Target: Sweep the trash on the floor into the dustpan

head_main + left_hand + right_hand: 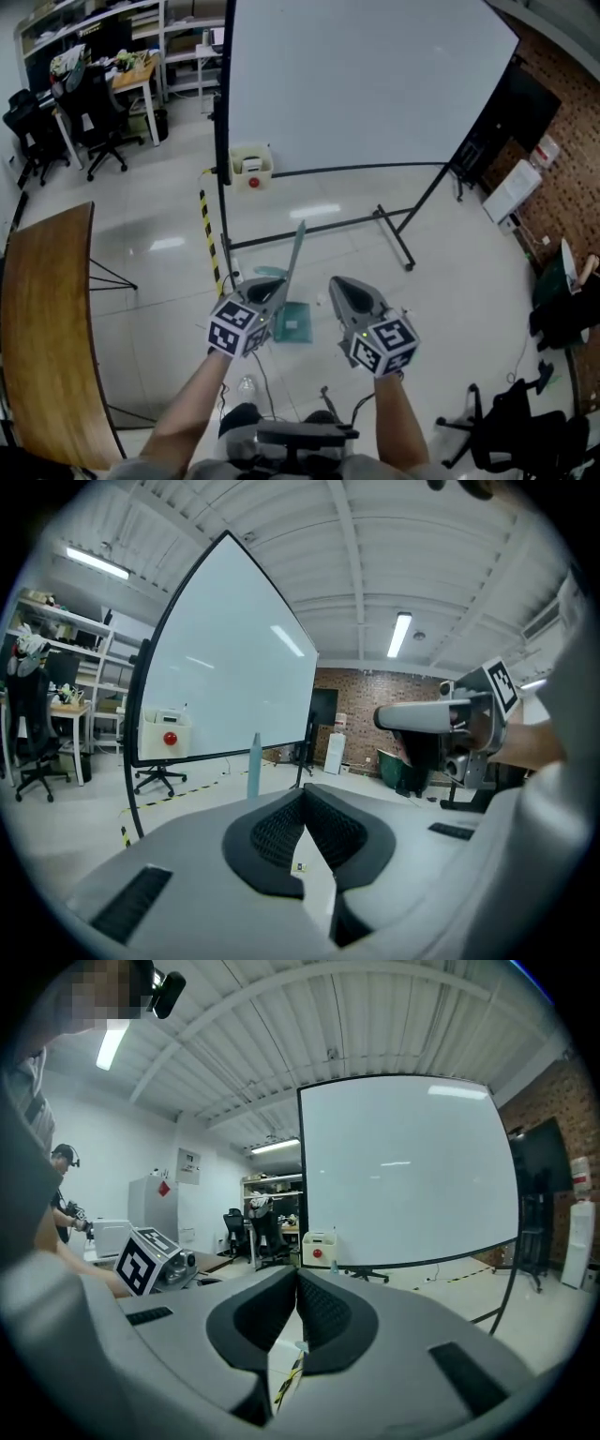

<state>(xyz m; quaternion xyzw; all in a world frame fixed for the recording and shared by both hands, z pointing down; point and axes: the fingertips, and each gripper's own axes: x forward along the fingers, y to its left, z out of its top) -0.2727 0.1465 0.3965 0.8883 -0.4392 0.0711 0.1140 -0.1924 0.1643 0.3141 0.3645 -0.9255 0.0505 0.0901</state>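
Note:
A teal dustpan (293,322) lies on the pale floor between my two grippers, and a long teal handle (294,255) slants up from it. That handle also shows as an upright teal pole (253,765) in the left gripper view. My left gripper (274,289) is just left of the pan, jaws shut with nothing between them (305,795). My right gripper (340,283) is just right of the pan, also shut and empty (298,1275). I cannot make out trash on the floor for certain.
A big whiteboard (356,84) on a black wheeled stand (394,234) is ahead. A white box with a red button (250,165) sits at its foot, beside a yellow-black strip (210,239). A wooden table (47,328) runs along the left. Office chairs (94,122) stand far left, and a dark chair (511,422) at lower right.

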